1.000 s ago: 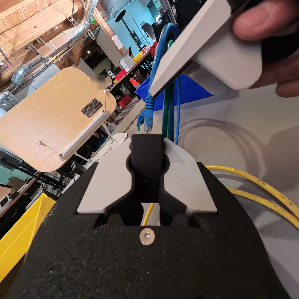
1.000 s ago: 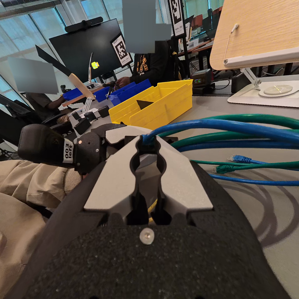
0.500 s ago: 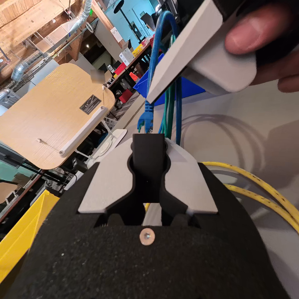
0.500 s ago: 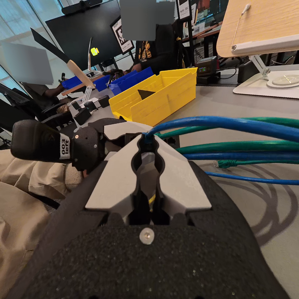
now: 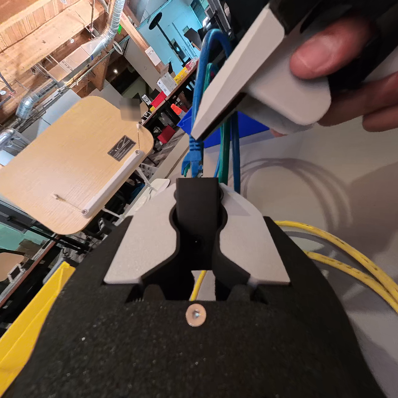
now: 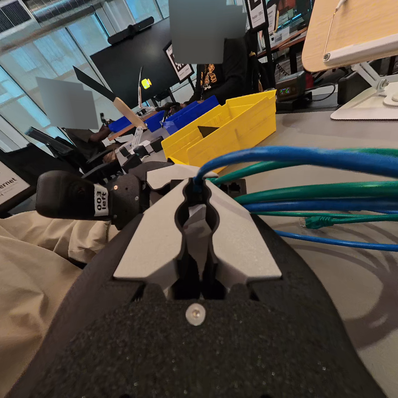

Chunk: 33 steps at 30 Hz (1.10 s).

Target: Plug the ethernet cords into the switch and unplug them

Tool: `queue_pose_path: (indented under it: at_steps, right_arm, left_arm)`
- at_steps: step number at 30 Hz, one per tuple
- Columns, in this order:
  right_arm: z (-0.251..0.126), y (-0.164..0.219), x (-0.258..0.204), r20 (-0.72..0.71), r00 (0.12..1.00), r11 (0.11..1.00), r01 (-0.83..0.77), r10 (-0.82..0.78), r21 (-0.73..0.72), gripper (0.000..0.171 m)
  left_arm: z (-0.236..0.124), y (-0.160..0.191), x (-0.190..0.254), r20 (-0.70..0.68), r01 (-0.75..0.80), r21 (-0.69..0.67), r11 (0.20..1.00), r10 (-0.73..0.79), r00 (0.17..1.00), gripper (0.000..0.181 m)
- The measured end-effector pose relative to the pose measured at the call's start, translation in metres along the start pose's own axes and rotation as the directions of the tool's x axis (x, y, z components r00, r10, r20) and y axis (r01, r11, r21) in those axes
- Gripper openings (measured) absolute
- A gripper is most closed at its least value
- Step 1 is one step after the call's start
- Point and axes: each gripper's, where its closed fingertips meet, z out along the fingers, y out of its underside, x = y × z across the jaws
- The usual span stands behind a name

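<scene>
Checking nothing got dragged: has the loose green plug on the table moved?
No. The green plug keeps its place relative to the yellow bin; only the camera shifted.

Two grey-fingered handheld grippers show, the left gripper [image 5: 197, 189] and the right gripper [image 6: 197, 189]. One black network switch [image 5: 197, 215] is visible. One yellow plastic bin [image 6: 226, 133] stands on the one grey table [image 6: 323, 133]. Three blue plastic bins [image 6: 189, 112] sit behind. The blue, green and yellow cable strands overlap too much to count.

bright, even indoor light; soft cable shadows on the table [image 6: 323, 133]; wide-angle edge bending; slight blur
</scene>
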Motion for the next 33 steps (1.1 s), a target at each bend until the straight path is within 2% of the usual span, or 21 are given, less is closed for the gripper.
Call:
queue_pose_path:
  at_steps: [3,7,9,10,16,18,25,33]
  right_arm:
    - [0.001,0.003,0.004,-0.055,0.997,0.997,0.056,-0.058,-0.051,0.008]
    - [0.001,0.011,0.004,-0.024,0.998,0.990,0.052,-0.056,-0.134,0.017]
    - [0.002,0.014,0.005,-0.021,0.998,0.990,0.056,-0.060,-0.128,0.016]
    - [0.002,0.015,0.002,-0.004,0.999,0.992,0.050,-0.051,-0.118,0.011]
    - [-0.002,0.002,0.000,0.018,1.000,1.000,-0.010,0.010,-0.013,0.014]
    - [-0.003,0.003,0.002,0.002,1.000,0.999,0.026,-0.026,-0.034,0.008]
    - [-0.003,0.012,0.002,-0.004,0.991,0.986,0.130,-0.131,-0.106,0.013]
    - [-0.004,0.014,0.000,0.017,0.994,0.985,0.106,-0.105,-0.136,0.010]
  left_arm:
    - [0.001,0.005,-0.001,0.004,-0.019,-0.014,1.000,0.019,1.000,0.030]
    - [0.001,0.001,-0.004,0.043,-0.118,0.001,0.993,0.118,0.992,0.030]
    - [0.001,0.002,-0.002,0.038,-0.116,-0.005,0.993,0.116,0.992,0.030]
    - [0.001,0.003,-0.002,0.034,-0.113,-0.006,0.994,0.113,0.993,0.030]
    - [0.000,0.004,-0.001,0.033,-0.124,-0.006,0.992,0.124,0.992,0.030]
    - [0.000,0.003,0.001,0.028,-0.123,0.000,0.992,0.123,0.992,0.030]
    - [0.001,0.003,0.005,0.003,-0.118,-0.001,0.993,0.118,0.993,0.030]
    - [0.000,0.000,0.007,0.004,-0.110,-0.014,0.994,0.110,0.994,0.030]
